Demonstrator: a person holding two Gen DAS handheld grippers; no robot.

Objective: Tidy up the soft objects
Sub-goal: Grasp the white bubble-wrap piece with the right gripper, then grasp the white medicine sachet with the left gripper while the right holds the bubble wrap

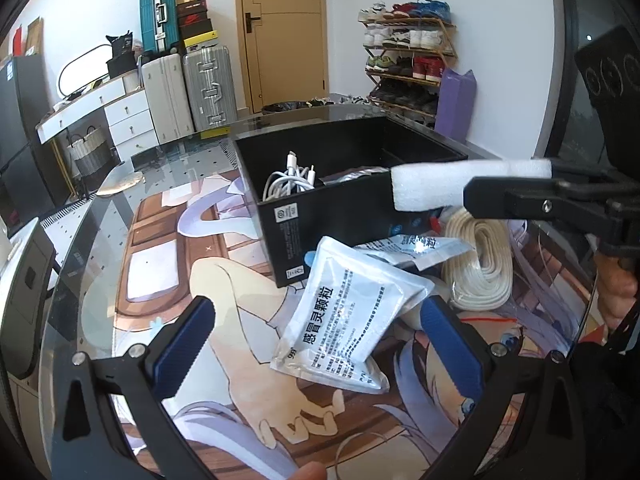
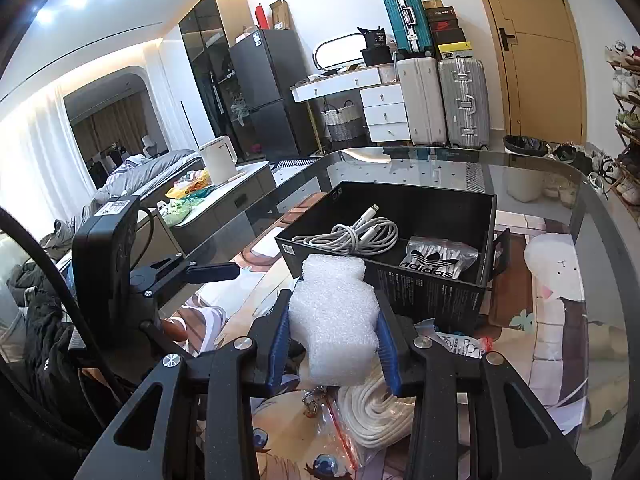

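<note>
**White foam block gripped above a cluttered table, near an open black box**

Nearest in the right wrist view, the right gripper (image 2: pixel 334 344) has its two blue pads pressed against the sides of a white foam block (image 2: pixel 334 320). The block bulges slightly above the pads, which suggests it is soft and squashes easily. It looks very light, so a gentle hold across its wide middle, as here, should be enough; a harder squeeze would likely crush it, and its pebbled surface should resist slipping.

Just below the block, on the glass-topped table (image 2: pixel 580 184), lie a coil of white rope (image 2: pixel 376 416) and a clear zip bag with a red seal strip (image 2: pixel 340 436).

In the left wrist view, the left gripper (image 1: pixel 316 344) stands wide and holds nothing. A white medicine sachet (image 1: pixel 352 320) lies on the table between its fingers, touching neither pad as far as can be seen. It looks limp, thin and glossy, probably slippery; an edge pinch seems safest.

Just beyond stands the open black box (image 2: pixel 440 296), directly in front of the foam block. Inside it are a coiled white charging cable (image 2: pixel 356 236) and a small printed bag (image 2: pixel 436 260).

Farther off are suitcases (image 2: pixel 444 100), a white dresser and a wooden door.
</note>
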